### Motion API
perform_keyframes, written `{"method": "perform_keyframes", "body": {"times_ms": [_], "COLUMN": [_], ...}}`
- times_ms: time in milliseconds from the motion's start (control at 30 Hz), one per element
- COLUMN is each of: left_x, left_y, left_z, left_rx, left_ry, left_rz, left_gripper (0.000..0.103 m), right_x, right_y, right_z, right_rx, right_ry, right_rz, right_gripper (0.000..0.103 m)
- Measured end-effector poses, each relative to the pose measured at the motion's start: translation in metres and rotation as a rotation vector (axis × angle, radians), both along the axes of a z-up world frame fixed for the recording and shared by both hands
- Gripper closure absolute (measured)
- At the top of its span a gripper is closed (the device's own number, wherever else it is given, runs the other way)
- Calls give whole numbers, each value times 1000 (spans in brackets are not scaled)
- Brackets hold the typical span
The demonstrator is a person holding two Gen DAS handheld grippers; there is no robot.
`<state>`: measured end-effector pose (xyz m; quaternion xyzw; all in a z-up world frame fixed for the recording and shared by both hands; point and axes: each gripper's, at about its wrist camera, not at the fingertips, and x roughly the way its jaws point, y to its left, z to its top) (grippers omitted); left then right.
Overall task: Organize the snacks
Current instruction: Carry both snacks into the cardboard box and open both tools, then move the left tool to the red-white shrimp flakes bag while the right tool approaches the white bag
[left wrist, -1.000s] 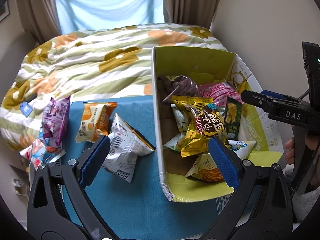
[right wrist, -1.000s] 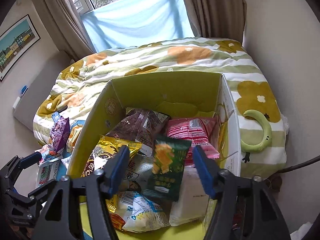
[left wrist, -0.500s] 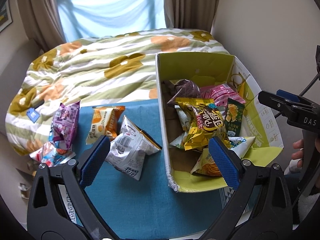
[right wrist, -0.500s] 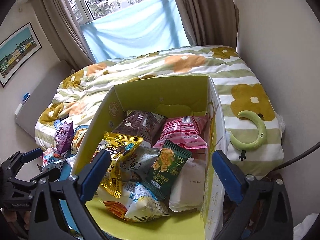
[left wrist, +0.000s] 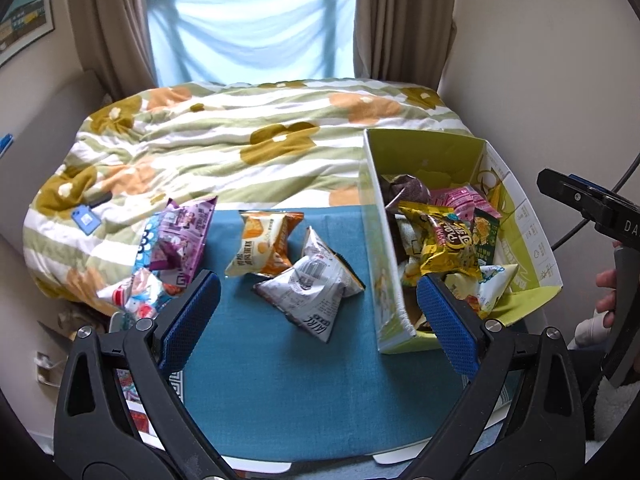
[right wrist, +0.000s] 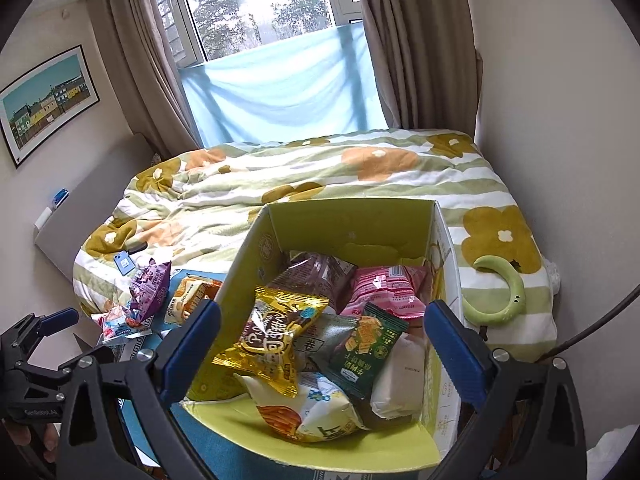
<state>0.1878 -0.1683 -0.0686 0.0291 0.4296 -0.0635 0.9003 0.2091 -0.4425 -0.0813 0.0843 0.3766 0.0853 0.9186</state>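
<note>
A yellow-green cardboard box (left wrist: 432, 152) stands on the right of a teal cloth (left wrist: 280, 360) and holds several snack bags, a gold one (left wrist: 448, 240) on top. The box also shows in the right wrist view (right wrist: 352, 220), with the gold bag (right wrist: 276, 340), a green bag (right wrist: 364, 348) and a pink bag (right wrist: 384, 288). On the cloth lie a white-grey bag (left wrist: 316, 288), an orange bag (left wrist: 264, 248) and a purple bag (left wrist: 180, 236). My left gripper (left wrist: 318, 320) is open and empty above the cloth. My right gripper (right wrist: 322, 352) is open and empty above the box.
A bed with a flowered quilt (left wrist: 240, 140) lies behind the table. A small colourful packet (left wrist: 132, 296) sits at the cloth's left edge. A green curved toy (right wrist: 500, 296) lies on the quilt right of the box. The wall is close on the right.
Both grippers have pulled back and up, so more of the room shows. My right gripper's jaws have spread from narrow to wide open. The snacks have not moved.
</note>
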Motion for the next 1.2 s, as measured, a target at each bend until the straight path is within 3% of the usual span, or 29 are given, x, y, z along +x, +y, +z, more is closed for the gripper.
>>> {"method": "perform_keyframes", "body": {"times_ms": [333, 633, 833, 1033, 1200], "left_x": [21, 56, 82, 112, 128], "left_y": [118, 215, 243, 247, 245], "left_z": [5, -18, -51, -104, -140], "left_rx": [57, 52, 46, 53, 41], "left_ry": [6, 89, 175, 309, 397], "left_rz": [5, -69, -191, -288, -330], "left_gripper": [5, 5, 5, 5, 5], "right_x": [-2, 6, 11, 16, 25], "right_y": [80, 167, 214, 242, 258], "right_z": [25, 16, -9, -40, -76], "right_rx": [6, -5, -7, 14, -72], "right_ry": [-31, -17, 51, 116, 208], "right_rz": [-3, -100, -177, -287, -343], "right_gripper": [2, 2, 2, 2, 2]}}
